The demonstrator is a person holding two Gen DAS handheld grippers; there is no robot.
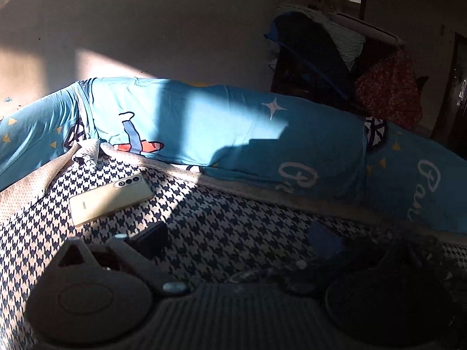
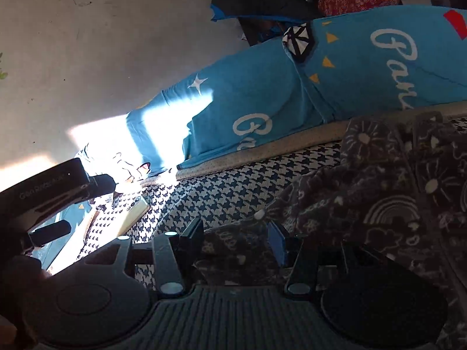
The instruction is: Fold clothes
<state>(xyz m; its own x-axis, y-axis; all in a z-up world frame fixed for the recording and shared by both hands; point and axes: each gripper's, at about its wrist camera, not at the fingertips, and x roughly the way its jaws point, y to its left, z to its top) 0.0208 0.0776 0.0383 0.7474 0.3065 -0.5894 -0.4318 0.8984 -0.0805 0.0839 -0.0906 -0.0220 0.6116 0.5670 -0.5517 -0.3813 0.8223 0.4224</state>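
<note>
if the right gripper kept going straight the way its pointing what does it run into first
Most likely the dark patterned garment: a fold of it already lies between the right gripper's open fingers, and more lies just ahead to the right. Past that come the houndstooth cover and the blue pillows. Depth is hard to judge.

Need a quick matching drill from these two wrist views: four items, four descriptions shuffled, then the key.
Items:
1. phone
2. bolster
3. dark garment
4. bed cover

Descriptions:
A. blue, with white script lettering
B. houndstooth check
C. pale gold, lying camera side up
D. printed with white doodles, rainbow among them

Pairs: 1-C, 2-A, 3-D, 4-B
</note>
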